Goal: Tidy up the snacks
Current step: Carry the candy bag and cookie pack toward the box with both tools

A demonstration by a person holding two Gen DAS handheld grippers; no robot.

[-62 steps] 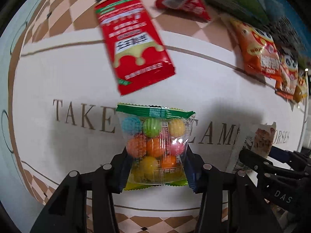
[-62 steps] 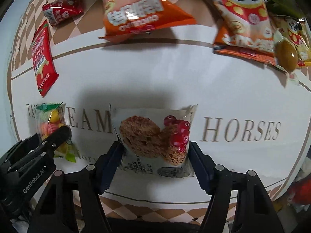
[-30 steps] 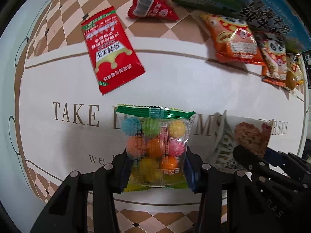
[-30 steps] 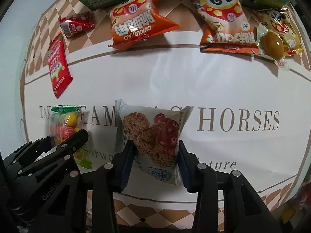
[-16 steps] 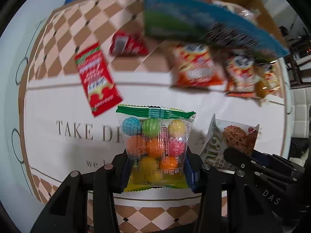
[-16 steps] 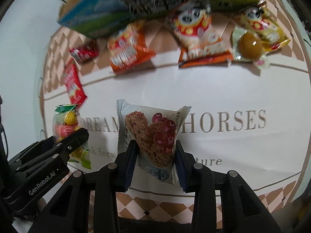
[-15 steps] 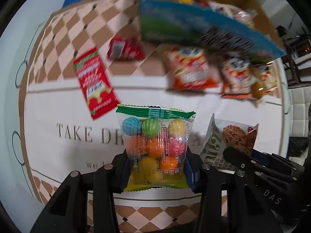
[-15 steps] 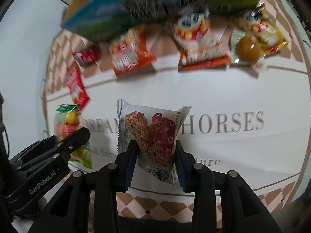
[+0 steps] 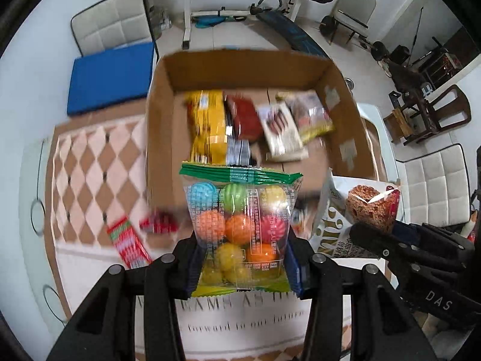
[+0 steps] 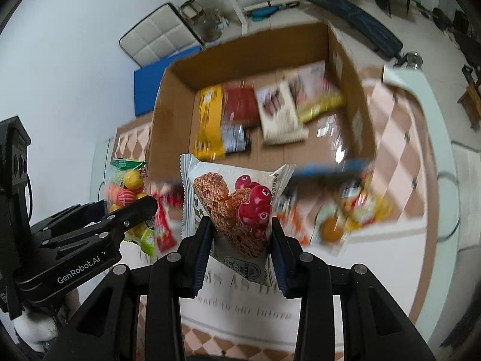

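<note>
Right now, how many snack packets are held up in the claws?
2. The clear bag of coloured candy balls is in the left claw; the cranberry oat bar packet is in the right claw. Nothing else is gripped.

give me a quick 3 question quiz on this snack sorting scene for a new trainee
1. True or false: the left tongs are shut on a clear packet of coloured candy balls.
2. Multiple choice: what do the right tongs hold? A) a red sachet B) an oat and cranberry bar packet C) nothing
3. Short answer: what lies inside the cardboard box ahead of both tongs?

Key
1. True; the pads press on both sides of the packet.
2. B; it is pinched at its lower half.
3. Several snack packets, among them a yellow packet and a dark red packet; the rest are too blurred to name.
</note>
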